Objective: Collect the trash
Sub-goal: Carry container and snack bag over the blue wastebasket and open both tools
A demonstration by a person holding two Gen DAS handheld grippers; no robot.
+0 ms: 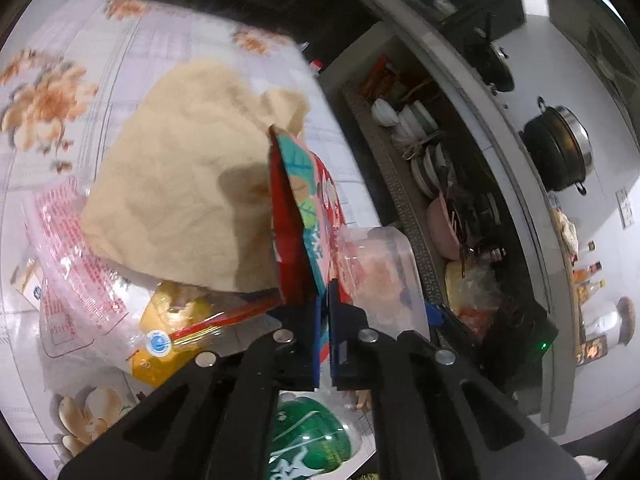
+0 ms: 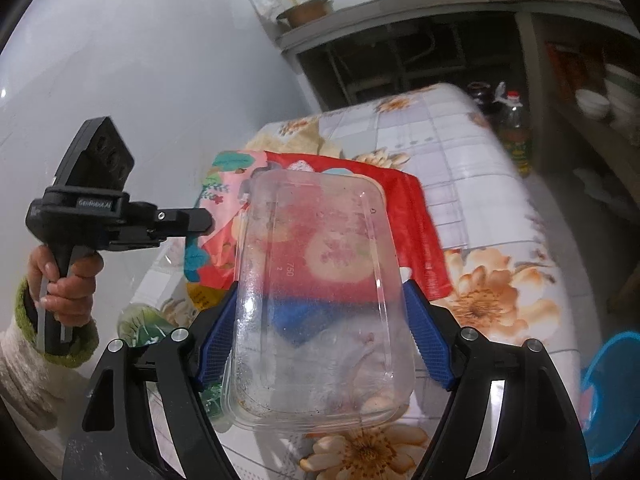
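My left gripper [image 1: 324,300] is shut on the lower edge of a red and pink snack bag [image 1: 304,208], which stands up from the jaws above the table. In the right wrist view the same left gripper [image 2: 200,220] pinches the snack bag [image 2: 412,216] at its left side. My right gripper [image 2: 320,304] holds a clear plastic container [image 2: 320,280] sideways, its blue pads [image 2: 424,336] pressing on the two long walls. That clear container [image 1: 380,272] shows just right of the bag in the left wrist view.
A flower-print tablecloth [image 2: 480,184] covers the table. On it lie a tan crumpled paper [image 1: 180,192], a pink-printed plastic bag [image 1: 68,264], a yellow packet [image 1: 168,332] and a green wrapper [image 1: 308,440]. A blue bin [image 2: 612,392] stands at right, an oil bottle [image 2: 516,128] beyond the table.
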